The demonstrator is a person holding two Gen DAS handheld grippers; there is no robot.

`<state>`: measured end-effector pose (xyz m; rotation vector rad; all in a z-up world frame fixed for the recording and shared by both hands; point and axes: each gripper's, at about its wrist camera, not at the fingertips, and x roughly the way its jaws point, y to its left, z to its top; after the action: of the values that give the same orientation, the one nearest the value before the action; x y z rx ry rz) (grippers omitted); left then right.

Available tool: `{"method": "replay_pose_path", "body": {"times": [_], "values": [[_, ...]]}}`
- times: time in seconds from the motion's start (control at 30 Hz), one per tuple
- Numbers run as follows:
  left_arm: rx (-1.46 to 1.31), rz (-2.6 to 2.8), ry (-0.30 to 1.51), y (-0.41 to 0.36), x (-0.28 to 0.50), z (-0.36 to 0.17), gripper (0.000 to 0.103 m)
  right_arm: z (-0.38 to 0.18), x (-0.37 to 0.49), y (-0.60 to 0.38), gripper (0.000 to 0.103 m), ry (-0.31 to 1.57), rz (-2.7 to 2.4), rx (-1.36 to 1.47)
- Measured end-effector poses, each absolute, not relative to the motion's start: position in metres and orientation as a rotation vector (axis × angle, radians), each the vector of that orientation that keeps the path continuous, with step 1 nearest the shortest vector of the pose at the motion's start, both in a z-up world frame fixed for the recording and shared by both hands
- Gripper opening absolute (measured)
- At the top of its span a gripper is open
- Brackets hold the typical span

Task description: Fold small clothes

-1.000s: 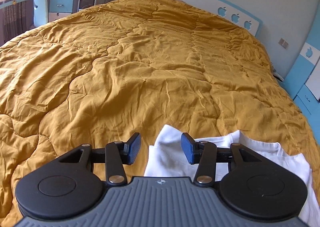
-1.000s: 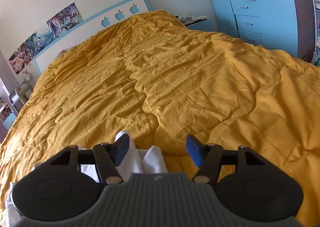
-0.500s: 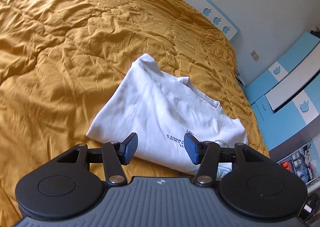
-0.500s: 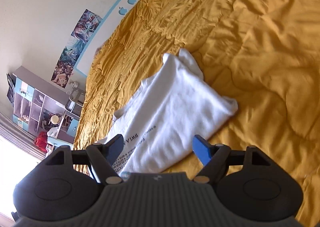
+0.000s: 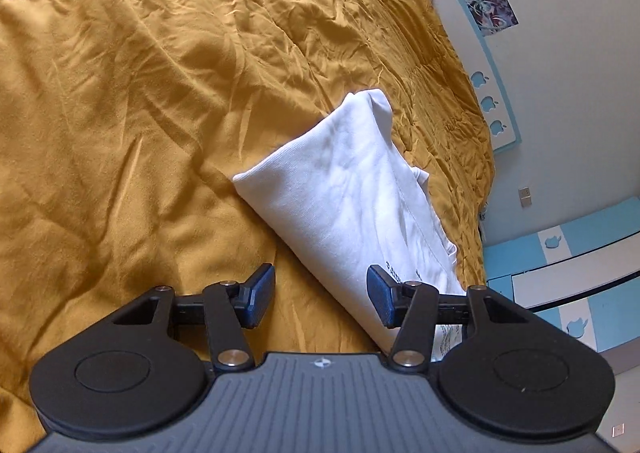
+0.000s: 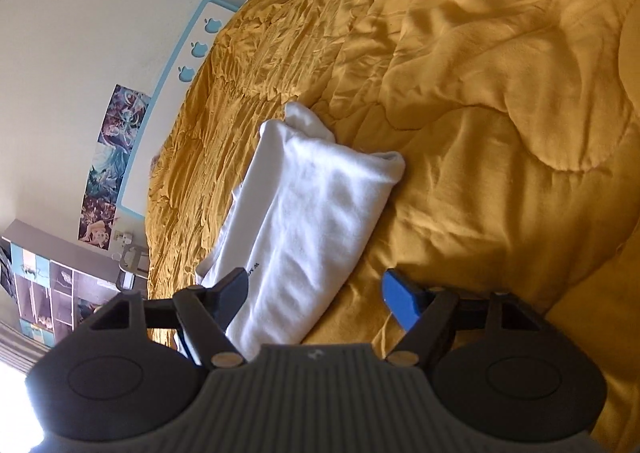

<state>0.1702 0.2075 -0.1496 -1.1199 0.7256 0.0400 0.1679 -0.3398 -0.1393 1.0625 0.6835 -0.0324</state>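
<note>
The left hand-held gripper (image 5: pixel 320 295) and right hand-held gripper (image 6: pixel 316 293) are both wide apart and hold nothing, above the soft, light, floppy white shirt (image 5: pixel 352 189) lying folded mid-bed (image 5: pixel 120 93); its thick folded edge looks best to pinch.

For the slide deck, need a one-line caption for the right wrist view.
Open right tongs above a folded white shirt lying on a mustard quilt.

The left black two-finger tongs (image 5: pixel 321 295) are showing blue rubber pads (image 5: pixel 262 295), silver pivot screws, round black discs and a ribbed grey body; the right matching tongs (image 6: pixel 316 295) are looking identical.
</note>
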Motion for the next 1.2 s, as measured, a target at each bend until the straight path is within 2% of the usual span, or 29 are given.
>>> {"method": "replay_pose_path", "body": {"times": [0.23,0.37,0.4,0.43,0.47,0.5,0.57,0.6,0.73,0.9,1.2], "values": [[-1.249,0.046,0.701,0.213,0.195,-0.172,0.058,-0.154,0.192,-0.344,0.071,0.676,-0.041,1.167],[-1.321,0.037,0.688,0.214,0.21,-0.181,0.049,-0.161,0.205,-0.345,0.07,0.666,-0.047,1.22],[-1.332,0.036,0.687,0.214,0.213,-0.183,0.047,-0.162,0.207,-0.344,0.064,0.662,-0.047,1.226],[-1.328,0.04,0.69,0.213,0.214,-0.183,0.033,-0.162,0.21,-0.343,0.059,0.664,-0.059,1.228],[-1.315,0.046,0.7,0.212,0.216,-0.183,0.017,-0.164,0.211,-0.342,0.047,0.668,-0.073,1.234],[-1.289,0.059,0.719,0.212,0.218,-0.182,0.015,-0.166,0.211,-0.342,0.033,0.666,-0.08,1.244],[-1.268,0.058,0.708,0.21,0.214,-0.177,0.011,-0.171,0.207,-0.342,0.014,0.645,-0.081,1.284],[-1.241,0.056,0.695,0.208,0.212,-0.172,0.011,-0.172,0.204,-0.342,0.012,0.631,-0.068,1.299],[-1.192,0.012,0.65,0.21,0.206,-0.151,0.01,-0.164,0.197,-0.346,0.01,0.591,-0.016,1.362],[-1.123,-0.04,0.634,0.22,0.192,-0.116,0.01,-0.131,0.189,-0.344,0.009,0.58,0.108,1.312],[-1.027,-0.08,0.775,0.237,0.122,-0.084,0.01,-0.082,0.13,-0.342,0.009,0.681,0.209,1.185]]}}
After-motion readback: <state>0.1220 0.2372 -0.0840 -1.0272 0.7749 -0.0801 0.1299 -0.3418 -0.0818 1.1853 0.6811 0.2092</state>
